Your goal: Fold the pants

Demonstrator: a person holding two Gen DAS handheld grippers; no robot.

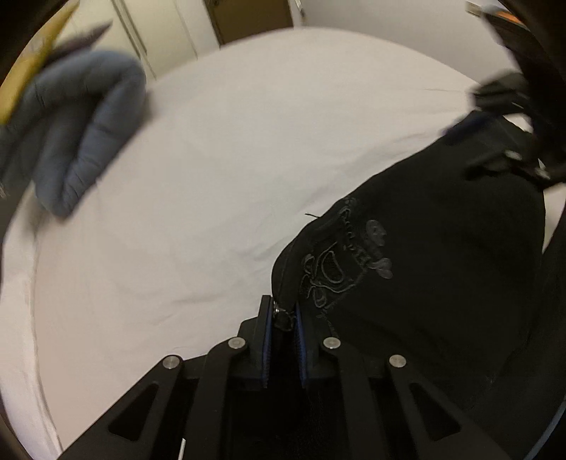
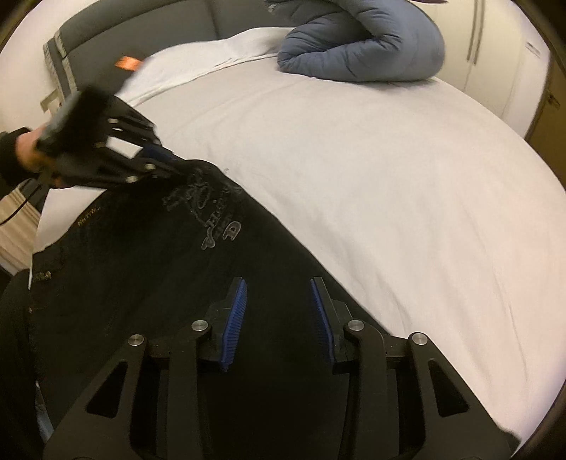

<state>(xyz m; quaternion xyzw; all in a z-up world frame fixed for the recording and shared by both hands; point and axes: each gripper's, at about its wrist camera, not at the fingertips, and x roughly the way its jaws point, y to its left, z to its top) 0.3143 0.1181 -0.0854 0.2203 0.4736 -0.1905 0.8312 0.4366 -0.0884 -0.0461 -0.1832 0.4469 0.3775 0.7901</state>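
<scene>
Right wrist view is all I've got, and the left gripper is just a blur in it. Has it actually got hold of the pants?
Observer: Yes. The left wrist view shows the left gripper with its jaws shut on an edge of the black pants.
Operator: Which part of the edge?
Observer: A small metal stud sits between the blue pads, so it may be a waistband or pocket corner.
Operator: What lies beyond the bed on that side?
Observer: A brown door, past the far edge of the white sheet.
</scene>
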